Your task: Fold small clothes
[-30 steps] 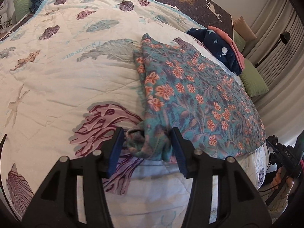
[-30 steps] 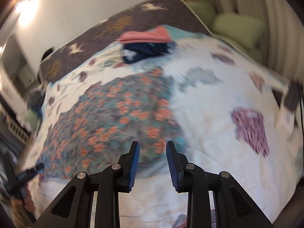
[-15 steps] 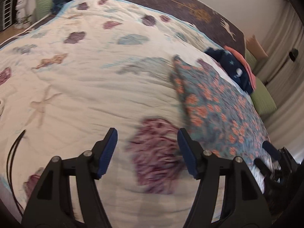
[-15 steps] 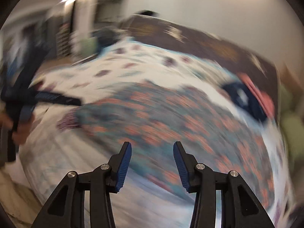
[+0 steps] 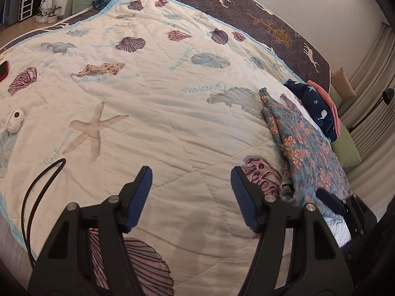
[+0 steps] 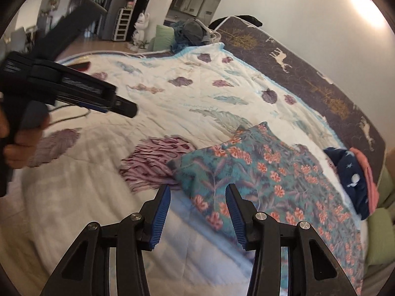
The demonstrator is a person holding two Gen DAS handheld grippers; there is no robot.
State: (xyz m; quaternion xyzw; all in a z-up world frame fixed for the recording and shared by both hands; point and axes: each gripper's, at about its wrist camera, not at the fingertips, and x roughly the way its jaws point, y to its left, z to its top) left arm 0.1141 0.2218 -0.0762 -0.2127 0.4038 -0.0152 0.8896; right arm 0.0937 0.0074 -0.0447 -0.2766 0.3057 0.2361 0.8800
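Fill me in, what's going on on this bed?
A person with two handheld grippers is folding clothes on a quilt. The floral garment lies folded near the bed's edge, held by neither. The left gripper is open over bare quilt, off to the garment's side. The right gripper is open at the garment's near edge. A folded pile sits beyond.

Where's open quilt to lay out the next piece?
The quilt is bare from the starfish print across to the floral garment. It is crowded at the right edge: floral garment, then the navy and pink pile.
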